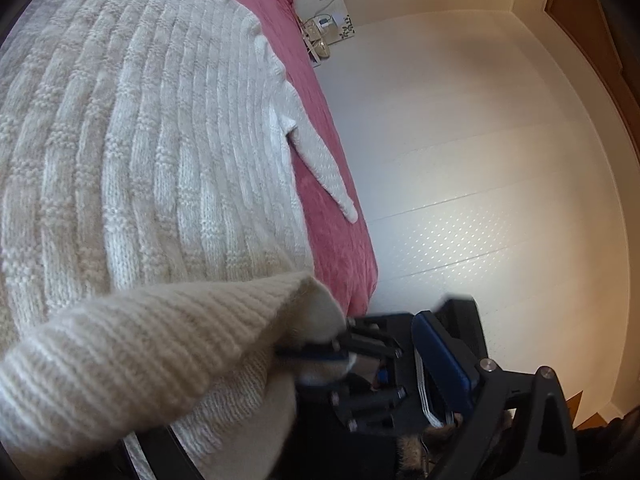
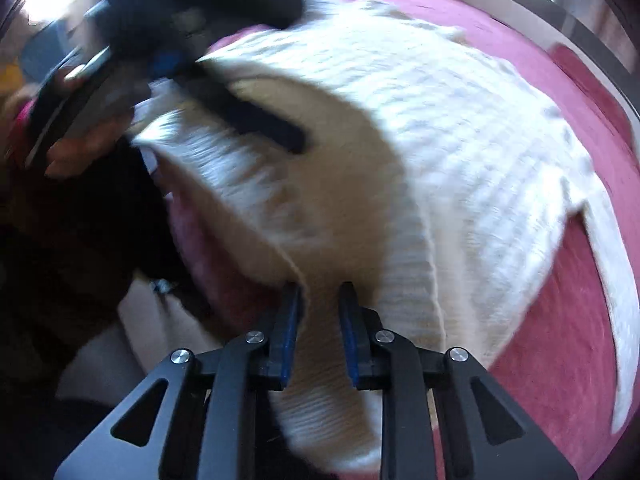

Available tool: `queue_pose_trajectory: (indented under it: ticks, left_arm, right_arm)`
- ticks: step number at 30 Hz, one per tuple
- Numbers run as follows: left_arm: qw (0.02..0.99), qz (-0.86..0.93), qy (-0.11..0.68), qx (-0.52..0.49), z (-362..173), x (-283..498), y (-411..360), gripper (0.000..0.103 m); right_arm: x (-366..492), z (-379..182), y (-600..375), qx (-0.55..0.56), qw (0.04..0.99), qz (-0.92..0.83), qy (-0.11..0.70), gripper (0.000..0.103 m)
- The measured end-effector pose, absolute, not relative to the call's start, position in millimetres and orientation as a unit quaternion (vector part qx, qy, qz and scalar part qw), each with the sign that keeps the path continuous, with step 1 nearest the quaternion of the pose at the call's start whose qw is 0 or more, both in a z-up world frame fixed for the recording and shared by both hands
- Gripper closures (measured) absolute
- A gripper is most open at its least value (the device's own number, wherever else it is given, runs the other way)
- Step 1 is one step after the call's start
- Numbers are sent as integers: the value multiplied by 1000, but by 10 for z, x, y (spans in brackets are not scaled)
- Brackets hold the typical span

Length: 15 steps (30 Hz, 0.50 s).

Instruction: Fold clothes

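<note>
**Hem of sweater lifted at near edge of bed: grip notes**

Right jaws [image 2: 320,296]: closed down on the ribbed hem of the sweater [image 2: 420,120], a thick fold of knit filling the gap between the pads. Bite looks shallow, near the pad tips.

Left jaws [image 2: 280,136]: one dark finger lies along the raised hem further round. The other finger is hidden by cloth, so I cannot tell whether they are clamped.

Sweater: cream knit, body spread flat on the pink bed [image 1: 320,100], hem edge raised off it between my two grips. One sleeve [image 1: 320,168] lies out sideways toward the bed edge.

Judgement: this fits the hem going over toward the neck for a fold, or coming down to lie flat. The right wrist view is blurred, so I cannot settle which.

Either way:
- keep both hem corners level
- hold light tension across the rib so it does not sag
- move both grips at one pace
- heavy knit may slip from a shallow bite
</note>
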<state>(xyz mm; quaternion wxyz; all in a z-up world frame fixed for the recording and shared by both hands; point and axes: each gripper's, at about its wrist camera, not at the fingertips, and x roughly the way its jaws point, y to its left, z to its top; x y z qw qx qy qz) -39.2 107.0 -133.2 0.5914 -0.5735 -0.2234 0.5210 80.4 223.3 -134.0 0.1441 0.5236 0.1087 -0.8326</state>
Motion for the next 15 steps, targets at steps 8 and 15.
queue_pose_trajectory:
  ticks: [8, 15]
  left_arm:
    - [588, 519, -228, -578, -1355, -414, 1020, 4]
    - [588, 519, -225, -578, -1352, -405, 1029, 4]
  right_arm:
    - [901, -1481, 2064, 518, 147, -826, 166, 53]
    - [986, -1604, 1917, 511, 149, -819, 215, 50]
